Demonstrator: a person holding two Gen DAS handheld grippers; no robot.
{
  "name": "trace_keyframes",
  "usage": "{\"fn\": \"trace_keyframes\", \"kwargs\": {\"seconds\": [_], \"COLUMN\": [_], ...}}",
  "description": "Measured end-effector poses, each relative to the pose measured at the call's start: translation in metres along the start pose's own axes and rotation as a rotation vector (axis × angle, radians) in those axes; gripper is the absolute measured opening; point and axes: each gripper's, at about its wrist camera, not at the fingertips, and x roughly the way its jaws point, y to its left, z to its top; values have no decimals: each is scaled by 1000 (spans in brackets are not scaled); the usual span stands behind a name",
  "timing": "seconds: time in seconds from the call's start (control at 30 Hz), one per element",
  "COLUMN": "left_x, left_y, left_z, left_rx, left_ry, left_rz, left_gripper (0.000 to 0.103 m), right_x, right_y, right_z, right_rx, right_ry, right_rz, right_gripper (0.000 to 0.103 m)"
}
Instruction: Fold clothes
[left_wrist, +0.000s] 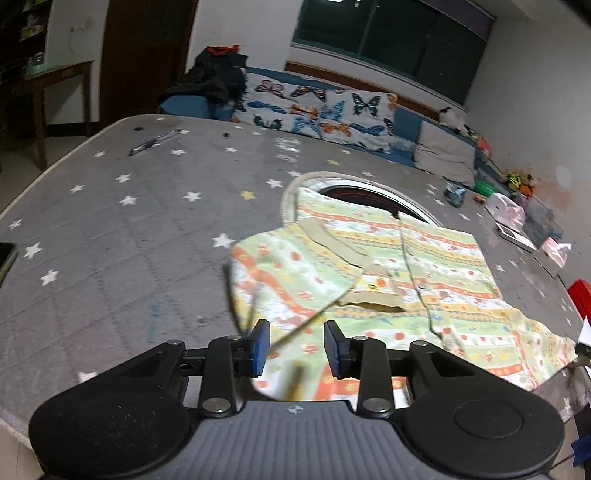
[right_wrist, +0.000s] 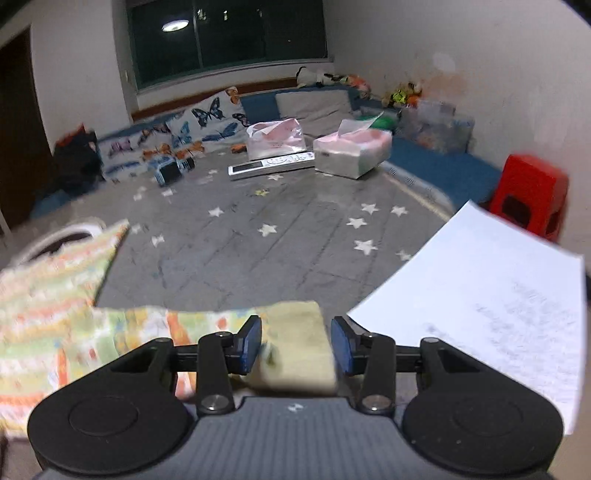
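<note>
A small garment (left_wrist: 369, 258) with green, orange and yellow stripes lies partly folded on the grey star-patterned mattress (left_wrist: 129, 221); one flap with a beige band is turned over its middle. My left gripper (left_wrist: 296, 348) hovers over the garment's near edge with its blue pads apart. A blurred fold of cloth hangs loose in front of them, not pinched. In the right wrist view the garment (right_wrist: 48, 295) runs off to the left. Its beige cuff (right_wrist: 295, 343) lies in the gap of my right gripper (right_wrist: 296, 345), whose pads stand apart beside it.
A white-rimmed round object (left_wrist: 373, 188) sticks out from under the garment's far side. A white sheet of paper (right_wrist: 480, 288) lies at the right, with a red stool (right_wrist: 532, 192) beyond it. Tissue packs (right_wrist: 351, 147), a flat white device (right_wrist: 269, 164) and a toy car (right_wrist: 170, 171) sit farther back.
</note>
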Motion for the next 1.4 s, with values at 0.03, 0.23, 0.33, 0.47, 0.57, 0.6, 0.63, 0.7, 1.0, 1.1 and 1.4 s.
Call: {"fn": "trace_keyframes", "kwargs": {"seconds": [0.03, 0.23, 0.33, 0.47, 0.57, 0.6, 0.63, 0.7, 1.0, 1.1, 1.4], "left_x": [2, 13, 19, 24, 25, 25, 25, 26, 42, 55, 113], "left_y": [-2, -9, -11, -17, -22, -24, -25, -26, -35, -44, -83], "left_z": [0, -3, -3, -3, -2, -2, -1, 1, 15, 22, 33], "left_rx": [1, 15, 20, 34, 47, 50, 53, 60, 140, 178, 317], "left_ry": [2, 33, 46, 53, 51, 48, 46, 40, 13, 11, 27], "left_rz": [-5, -11, -10, -19, -27, -29, -30, -23, 19, 17, 43], "left_gripper": [35, 35, 35, 35, 35, 35, 35, 35, 41, 48, 46], "right_x": [5, 20, 27, 35, 48, 53, 58, 65, 42, 31, 21], "right_y": [-6, -18, -6, 7, 20, 24, 25, 26, 33, 47, 97], "right_z": [3, 9, 8, 14, 21, 23, 25, 30, 41, 36, 9], "right_rx": [42, 104, -11, -86, -198, -226, -233, -235, -225, -228, -271], "right_ry": [6, 47, 68, 72, 37, 28, 28, 30, -40, -48, -11], "right_rz": [29, 36, -39, -36, -114, -132, -135, -127, -73, -11, 156], "right_gripper": [42, 42, 42, 15, 6, 6, 6, 6, 19, 36, 50]}}
